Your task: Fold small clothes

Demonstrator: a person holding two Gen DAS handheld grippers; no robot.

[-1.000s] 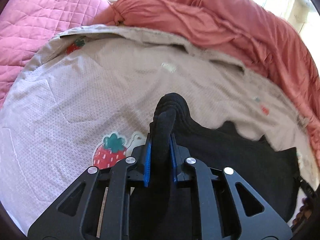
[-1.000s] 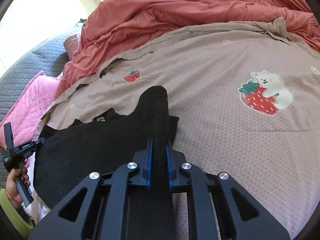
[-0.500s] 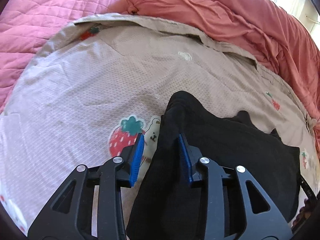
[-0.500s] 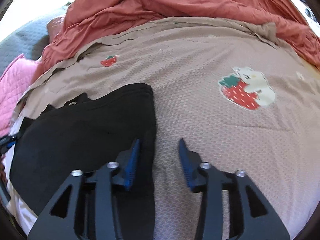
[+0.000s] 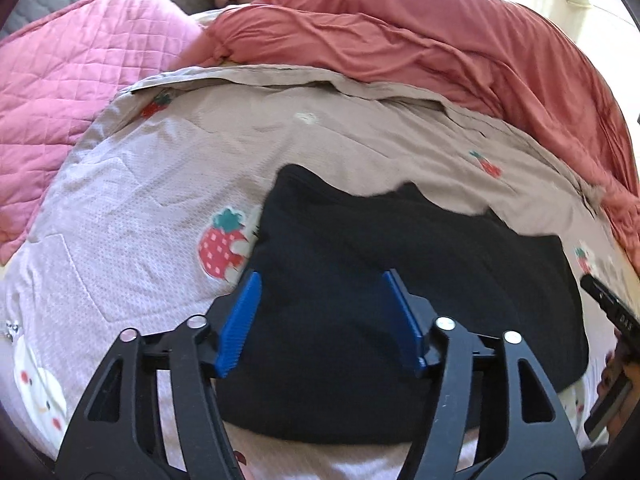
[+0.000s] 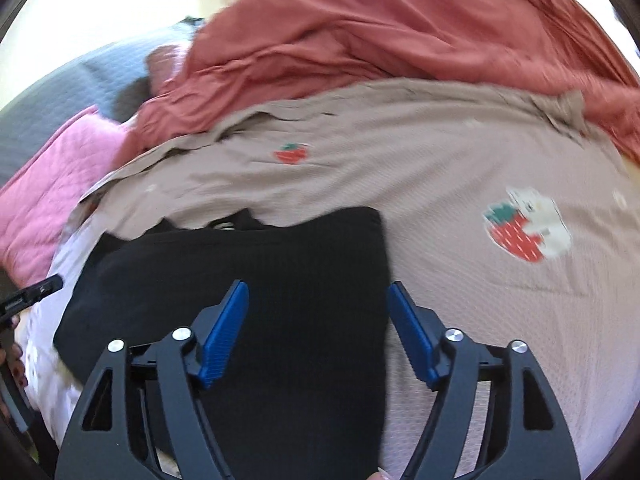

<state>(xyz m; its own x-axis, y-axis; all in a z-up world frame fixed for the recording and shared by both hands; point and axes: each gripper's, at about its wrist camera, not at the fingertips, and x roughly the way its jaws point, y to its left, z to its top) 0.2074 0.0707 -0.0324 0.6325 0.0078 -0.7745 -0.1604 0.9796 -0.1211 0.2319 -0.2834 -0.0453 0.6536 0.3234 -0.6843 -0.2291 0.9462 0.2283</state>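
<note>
Black garment (image 5: 400, 300), folded flat, lies on a beige strawberry-print sheet (image 5: 160, 208) covering the bed. Left tongs (image 5: 320, 316) and right tongs (image 6: 318, 328) hover above it, both spread wide and holding nothing. A coral duvet (image 5: 440, 40) is bunched beyond.

A strawberry-print beige sheet (image 5: 168, 184) lies beside a pink quilted pillow (image 5: 68, 68) and rumpled coral blanket (image 5: 440, 44).

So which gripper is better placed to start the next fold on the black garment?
Probably the right gripper: its open jaws straddle the black garment's side edge. The left gripper, also open, hovers over the middle of the cloth.
</note>
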